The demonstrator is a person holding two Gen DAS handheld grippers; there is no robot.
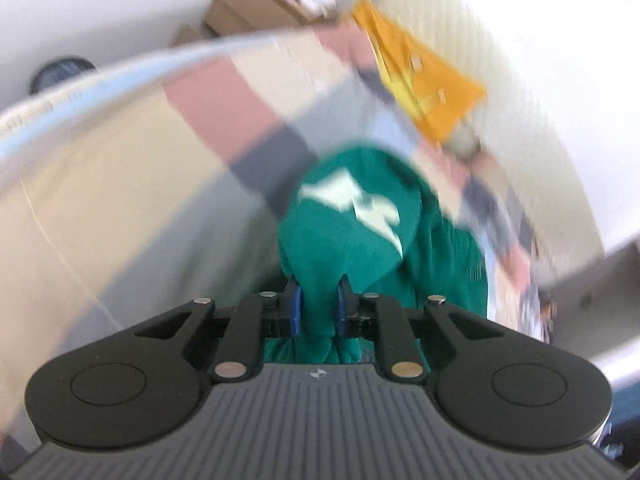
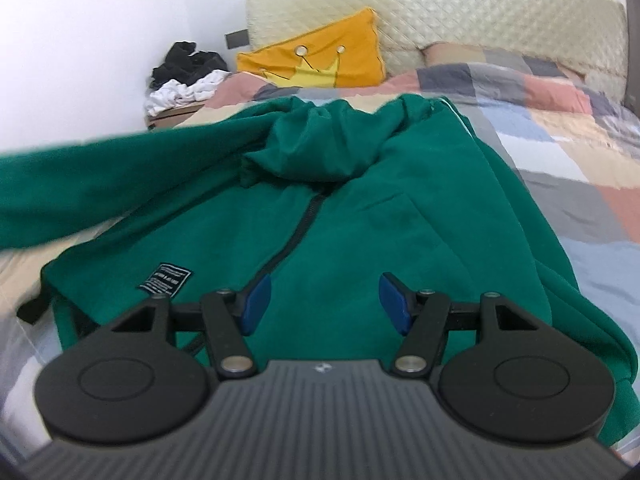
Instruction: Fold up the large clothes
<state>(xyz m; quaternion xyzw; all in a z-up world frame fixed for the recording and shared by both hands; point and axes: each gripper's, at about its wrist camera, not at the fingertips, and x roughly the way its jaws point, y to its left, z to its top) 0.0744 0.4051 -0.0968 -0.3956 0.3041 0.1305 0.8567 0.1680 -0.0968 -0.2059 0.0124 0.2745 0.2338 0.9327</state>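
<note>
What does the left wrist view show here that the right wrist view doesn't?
Left only: the left tool shut on a green sleeve with a white print, and cardboard boxes.
Right only: the open right tool over the hoodie's zipper and black label, plus a clothes pile.
Both: the hoodie, patchwork quilt and orange pillow.

Left gripper and right gripper: identical build. Black linkage arms with silver pivot pins, blue pads on the fingers, two round black discs, and a grey ribbed housing bearing a small white logo.
</note>
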